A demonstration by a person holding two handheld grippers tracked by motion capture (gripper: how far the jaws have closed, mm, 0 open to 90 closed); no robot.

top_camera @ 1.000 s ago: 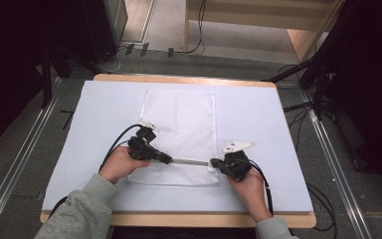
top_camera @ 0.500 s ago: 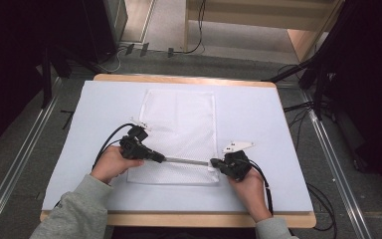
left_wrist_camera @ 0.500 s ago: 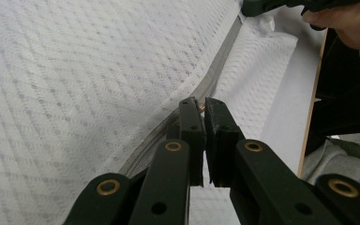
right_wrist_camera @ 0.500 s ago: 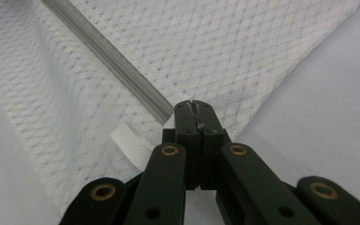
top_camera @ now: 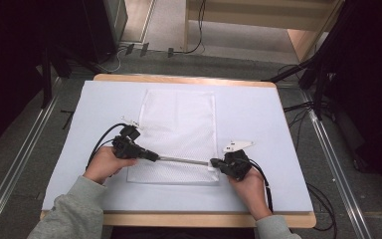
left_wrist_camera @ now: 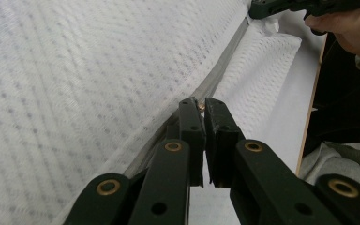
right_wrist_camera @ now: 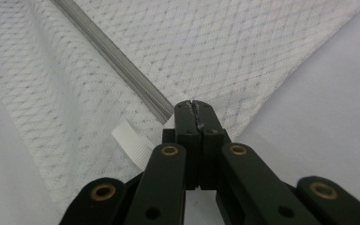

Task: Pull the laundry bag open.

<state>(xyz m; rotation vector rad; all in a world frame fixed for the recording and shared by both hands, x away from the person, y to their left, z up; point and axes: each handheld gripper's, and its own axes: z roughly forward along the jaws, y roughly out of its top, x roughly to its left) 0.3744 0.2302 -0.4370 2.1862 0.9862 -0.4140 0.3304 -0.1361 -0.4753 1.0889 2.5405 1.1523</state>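
scene: table (top_camera: 278,124) with a pale blue-white cover; a white mesh bag (top_camera: 179,124) lies flat on it, near the middle, long side running away from the person
mesh bag: grey zipper (top_camera: 184,160) runs across its near end, close to the edge nearest the person
left gripper (top_camera: 151,157): held in the person's left hand (top_camera: 104,163), at the bag's near left corner, pointing along the zipper toward the other gripper
left jaws: nearly pressed together, a thin gap between them; pinching a small brass-coloured zipper pull (left_wrist_camera: 200,107) at the tips, seen in the left gripper view
right gripper (top_camera: 215,163): held in the right hand (top_camera: 246,186), at the bag's near right corner, tips facing the left gripper
right jaws: pressed together, pinching the end of the zipper tape and the mesh at that corner, seen in the right gripper view
zipper between grippers: stretched straight from one pair of tips to the other
white strap tab (right_wrist_camera: 131,140): short ribbed loop just left of the right jaws in the right gripper view, lying on the mesh
cables: black cable (top_camera: 97,147) loops from the left gripper over the table cover; another trails back from the right gripper along the wrist
sleeves: grey sleeve (top_camera: 67,214) on the left forearm at the bottom edge
surroundings: grey floor, floor rails either side of the table
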